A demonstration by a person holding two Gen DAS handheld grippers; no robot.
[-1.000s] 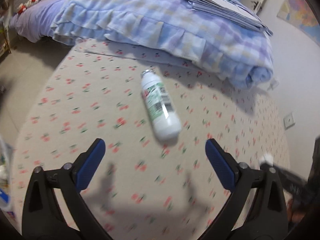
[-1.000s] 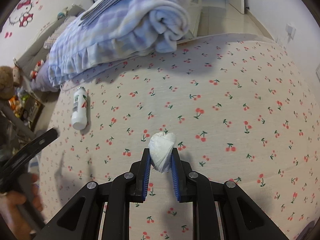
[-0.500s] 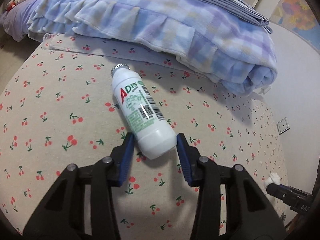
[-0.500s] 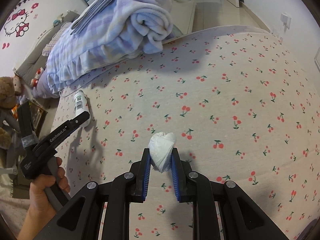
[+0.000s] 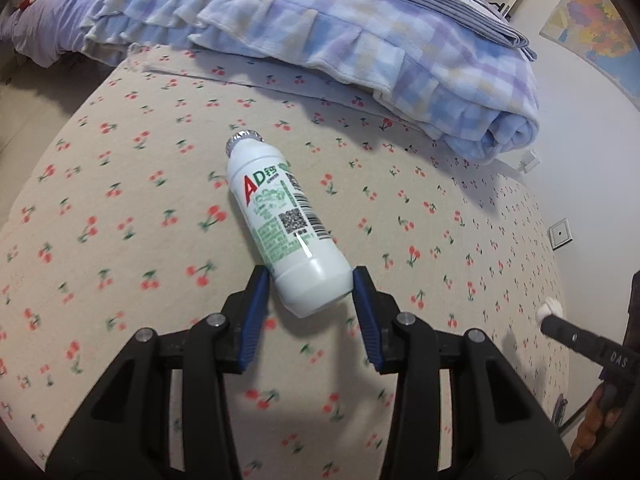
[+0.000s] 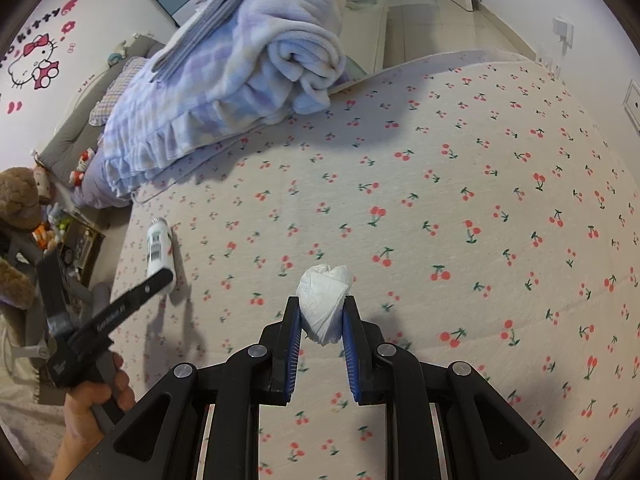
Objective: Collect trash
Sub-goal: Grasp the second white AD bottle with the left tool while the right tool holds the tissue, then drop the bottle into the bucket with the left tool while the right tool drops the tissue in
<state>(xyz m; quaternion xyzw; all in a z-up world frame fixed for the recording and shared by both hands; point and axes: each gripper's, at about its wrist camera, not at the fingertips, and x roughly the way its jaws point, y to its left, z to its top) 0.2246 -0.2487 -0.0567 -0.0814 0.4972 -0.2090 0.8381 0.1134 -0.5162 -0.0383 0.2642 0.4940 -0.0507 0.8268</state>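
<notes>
A white AD milk bottle [image 5: 286, 220] with a foil cap lies on the cherry-print bed sheet [image 5: 120, 208]. My left gripper [image 5: 308, 284] is shut on the bottle's bottom end, blue pads on both sides. The bottle also shows in the right wrist view [image 6: 159, 246], with the left gripper [image 6: 160, 276] at its near end. My right gripper [image 6: 321, 312] is shut on a crumpled white tissue [image 6: 325, 304] and holds it just above the sheet. The tissue also shows at the right edge of the left wrist view [image 5: 550, 308].
A folded blue checked blanket [image 5: 320, 24] with folded sheets on top lies across the far side of the bed. Stuffed toys [image 6: 20, 200] and a cluttered shelf stand left of the bed. A white wall with sockets [image 6: 636, 100] borders the right side.
My left gripper moved forward to the bottle and closed from wide open onto its bottom end. My right gripper kept holding the tissue and shifted slightly.
</notes>
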